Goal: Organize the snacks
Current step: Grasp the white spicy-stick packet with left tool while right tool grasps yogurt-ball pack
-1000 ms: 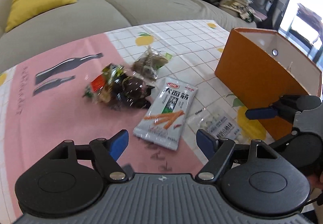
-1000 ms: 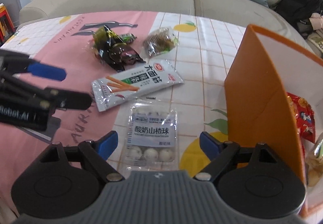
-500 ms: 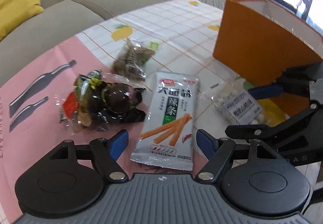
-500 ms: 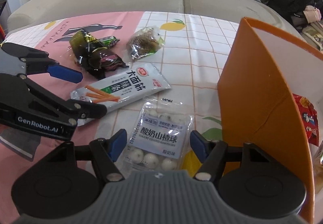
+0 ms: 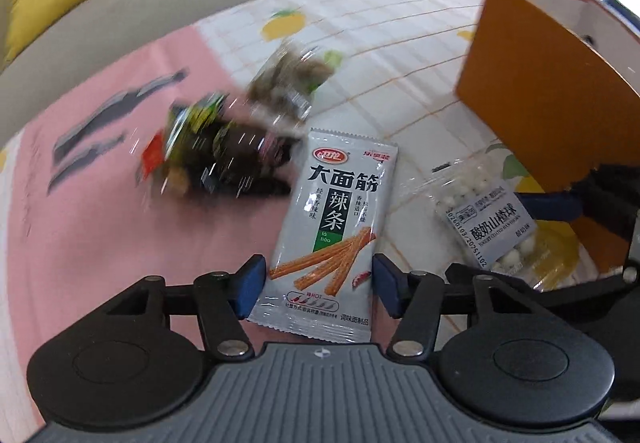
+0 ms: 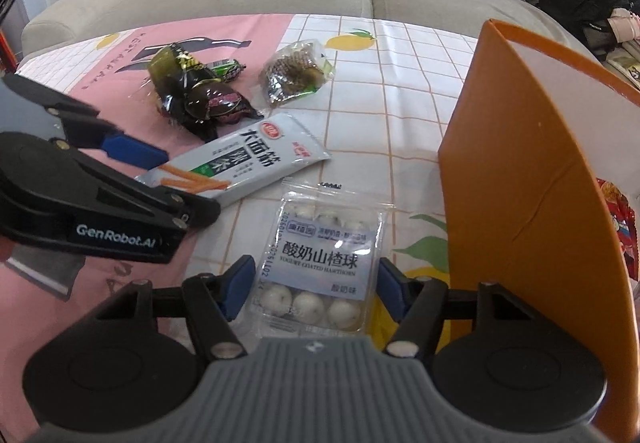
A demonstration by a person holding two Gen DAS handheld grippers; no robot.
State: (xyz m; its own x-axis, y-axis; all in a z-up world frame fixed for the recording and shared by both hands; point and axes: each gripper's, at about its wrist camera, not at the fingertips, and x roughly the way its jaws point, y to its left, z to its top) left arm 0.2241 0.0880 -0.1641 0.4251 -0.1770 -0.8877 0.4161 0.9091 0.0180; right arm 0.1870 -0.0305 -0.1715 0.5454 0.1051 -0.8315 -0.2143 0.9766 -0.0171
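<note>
Lengthwise, spicy-strip packet (image 5: 334, 231) lies between left gripper (image 5: 318, 285) jaws.

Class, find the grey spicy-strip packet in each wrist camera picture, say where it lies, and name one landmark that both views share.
Left wrist: the spicy-strip packet lies low in the centre, its near end between the open left gripper fingers.
Right wrist: the packet lies left of centre, slanted, beyond the yogurt hawthorn pack.
Shared landmark: the orange box at the right.
</note>
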